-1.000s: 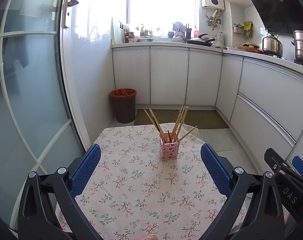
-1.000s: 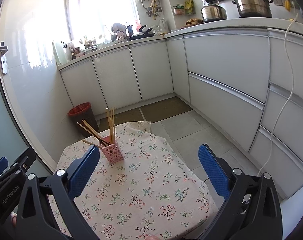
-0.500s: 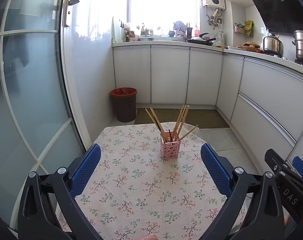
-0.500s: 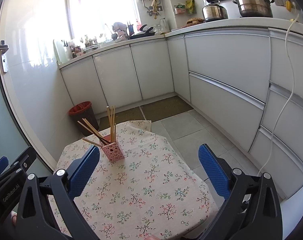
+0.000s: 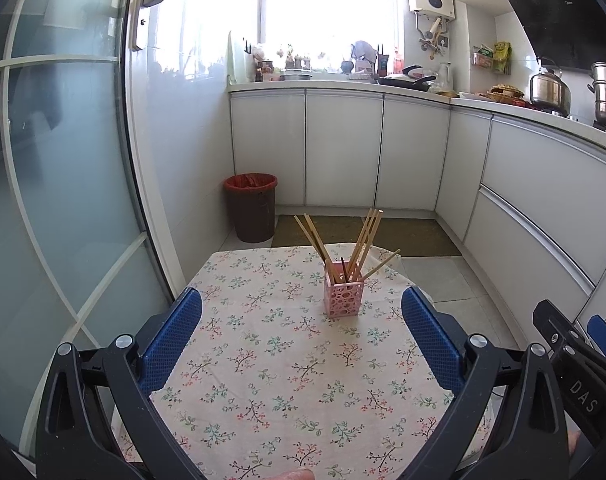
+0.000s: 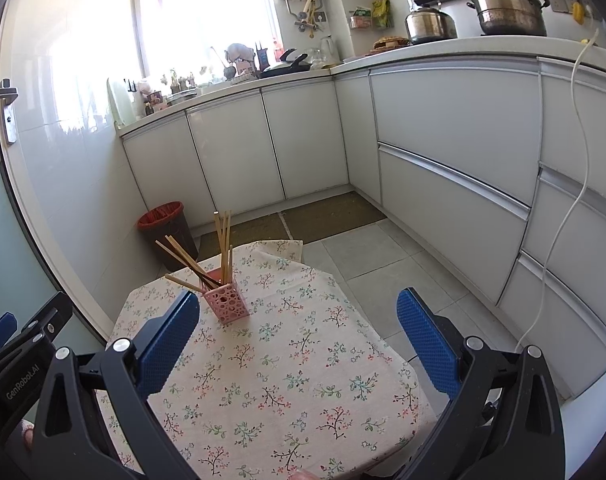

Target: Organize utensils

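Note:
A pink perforated holder [image 5: 342, 295] stands on the far part of a small table with a floral cloth [image 5: 287, 380]. Several wooden chopsticks [image 5: 361, 240] stand in it, fanned out left and right. It also shows in the right wrist view [image 6: 227, 300], with chopsticks [image 6: 223, 244] leaning left and upright. My left gripper [image 5: 301, 334] is open and empty, held above the near part of the table. My right gripper [image 6: 298, 336] is open and empty, to the right of the holder. The right gripper's body shows in the left wrist view [image 5: 575, 364].
A dark bin with a red liner [image 5: 251, 207] stands on the floor beyond the table. A glass sliding door [image 5: 63, 184] is to the left. White kitchen cabinets [image 5: 535, 200] run along the back and right. The floor drops off past the table's right edge [image 6: 383, 344].
Both views have drifted slightly; the holder sits a little higher in the left wrist frame. Both grippers stay open and empty. The holder and chopsticks have not moved.

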Motion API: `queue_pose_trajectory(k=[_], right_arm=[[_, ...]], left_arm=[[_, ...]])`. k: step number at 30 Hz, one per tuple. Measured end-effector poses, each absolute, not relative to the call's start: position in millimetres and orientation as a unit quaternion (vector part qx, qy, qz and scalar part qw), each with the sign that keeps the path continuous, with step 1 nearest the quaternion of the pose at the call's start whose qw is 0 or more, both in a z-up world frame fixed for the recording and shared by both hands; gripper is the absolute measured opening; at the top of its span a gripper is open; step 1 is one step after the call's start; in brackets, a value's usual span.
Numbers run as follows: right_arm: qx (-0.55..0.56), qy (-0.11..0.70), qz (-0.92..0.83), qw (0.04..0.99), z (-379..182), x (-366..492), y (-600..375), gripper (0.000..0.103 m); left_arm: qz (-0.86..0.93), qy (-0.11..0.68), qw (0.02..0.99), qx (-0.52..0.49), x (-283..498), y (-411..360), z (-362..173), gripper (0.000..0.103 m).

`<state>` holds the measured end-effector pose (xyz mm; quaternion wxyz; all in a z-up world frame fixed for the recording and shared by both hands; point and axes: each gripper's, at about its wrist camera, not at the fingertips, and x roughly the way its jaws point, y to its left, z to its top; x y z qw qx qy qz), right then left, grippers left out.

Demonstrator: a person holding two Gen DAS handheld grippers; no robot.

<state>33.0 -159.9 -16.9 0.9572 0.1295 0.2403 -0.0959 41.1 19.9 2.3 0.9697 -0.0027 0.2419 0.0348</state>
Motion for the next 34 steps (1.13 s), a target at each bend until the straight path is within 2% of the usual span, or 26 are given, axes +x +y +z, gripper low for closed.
queue_pose_trajectory(k=[11, 26, 34], right_arm=[[0.129, 0.246, -0.091, 0.956, -20.9, 35.3, -162.4, 0.096], [0.13, 0.25, -0.09, 0.955, -25.1, 37.6, -165.2, 0.096], [0.136, 0.247, -0.094, 0.955, -26.6, 36.6, -167.4, 0.096]], left_arm=[[0.035, 0.253, 0.967, -0.003, 43.3, 18.5, 2.5, 0.096], [0.021, 0.216, 0.976, 0.018, 36.1, 11.5, 7.3, 0.095], [0.024, 0.234, 0.972, 0.014, 40.0, 12.4, 7.2, 0.096]])
